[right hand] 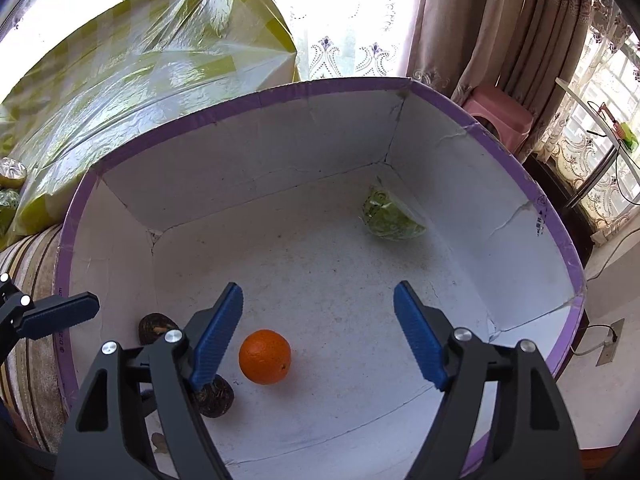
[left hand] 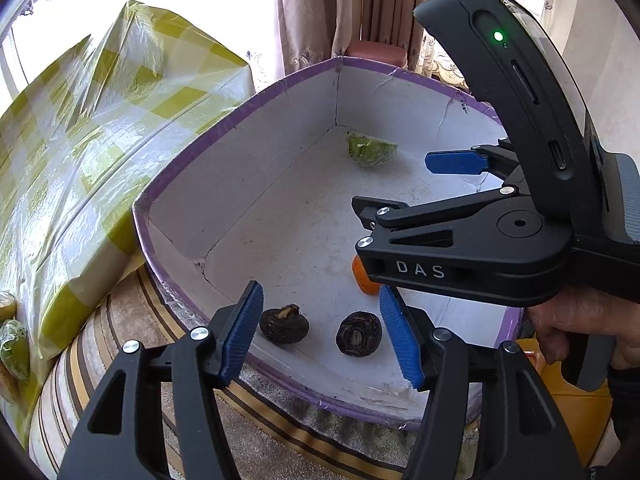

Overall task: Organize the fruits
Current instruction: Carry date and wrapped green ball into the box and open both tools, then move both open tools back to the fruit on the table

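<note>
The left gripper (left hand: 320, 332) hangs over the near rim of the box (left hand: 248, 100) with its blue pads spread wide and nothing between them; past its tips two dark brown round fruits lie side by side on the white floor, the left dark fruit (left hand: 284, 324) and the right dark fruit (left hand: 358, 333), close together but apart; the right gripper (right hand: 320, 332) is likewise spread, its pads holding nothing, poised above the box interior; in the left wrist view it shows from the side as a black body lettered DAS, a hand (left hand: 580, 328) wrapped round its handle, and it hides most of the orange (right hand: 265, 356), which lies on the box floor just below and between the right pads, nearer the left one; one dark fruit sits just beside the orange, partly behind that left finger, and the other farther left near the box wall; a green wrapped item (right hand: 390, 218), its kind unclear, rests near the far right corner, well apart from the others; the box is white inside with a purple rim and cracked walls, standing on a striped brown cloth (left hand: 120, 332); beside it rises a yellow-and-white checked plastic cover (left hand: 80, 128); curtains (right hand: 500, 28) and a pink stool (right hand: 500, 112) stand behind.
</note>
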A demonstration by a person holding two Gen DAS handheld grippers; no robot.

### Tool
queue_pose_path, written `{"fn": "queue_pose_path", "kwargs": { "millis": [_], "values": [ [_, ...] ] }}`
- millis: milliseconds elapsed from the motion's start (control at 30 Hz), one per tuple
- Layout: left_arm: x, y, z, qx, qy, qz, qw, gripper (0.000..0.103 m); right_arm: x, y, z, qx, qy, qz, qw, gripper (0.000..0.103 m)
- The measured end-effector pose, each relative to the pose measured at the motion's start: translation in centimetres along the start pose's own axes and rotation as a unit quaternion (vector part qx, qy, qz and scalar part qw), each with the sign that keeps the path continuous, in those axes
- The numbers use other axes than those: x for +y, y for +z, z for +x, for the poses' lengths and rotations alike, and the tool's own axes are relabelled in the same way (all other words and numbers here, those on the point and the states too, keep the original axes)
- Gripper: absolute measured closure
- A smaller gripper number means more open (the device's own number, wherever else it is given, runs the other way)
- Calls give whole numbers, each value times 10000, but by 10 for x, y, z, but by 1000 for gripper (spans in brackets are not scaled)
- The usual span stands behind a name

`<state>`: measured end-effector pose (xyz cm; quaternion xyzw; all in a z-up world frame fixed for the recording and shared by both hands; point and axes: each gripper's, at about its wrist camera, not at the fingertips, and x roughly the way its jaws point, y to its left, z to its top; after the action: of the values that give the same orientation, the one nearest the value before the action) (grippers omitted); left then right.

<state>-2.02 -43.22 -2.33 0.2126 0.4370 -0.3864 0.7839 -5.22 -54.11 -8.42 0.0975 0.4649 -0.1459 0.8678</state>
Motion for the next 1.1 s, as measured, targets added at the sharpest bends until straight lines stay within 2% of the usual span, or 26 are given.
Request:
{"fn": "queue_pose_path", "kwargs": {
  "millis": [333, 733, 800, 933, 1000, 1100],
  "values": [
    [12, -1, -23, -236, -17, -143, 9996, 41, 16, 9, -17, -122, 2, -155, 9998, 25],
    [54, -19, -77, -638, -10, -576, 9963, 36, 58, 29, -50, -469, 215, -469, 9976, 22],
    [63, -25, -87, -707, 24, -667, 9953, 33, 67, 32, -56, -538, 240, -527, 9969, 22],
    [85, -40, -112, -875, 136, -867, 9923, 32, 88, 36, -64, -640, 320, -638, 9954, 22],
    [97, -50, -127, -993, 261, -962, 9901, 27, 99, 38, -65, -652, 361, -717, 9946, 21],
    [117, -67, -148, -1112, 496, -1170, 9856, 27, 118, 38, -63, -603, 464, -838, 9936, 21]
  ]
}}
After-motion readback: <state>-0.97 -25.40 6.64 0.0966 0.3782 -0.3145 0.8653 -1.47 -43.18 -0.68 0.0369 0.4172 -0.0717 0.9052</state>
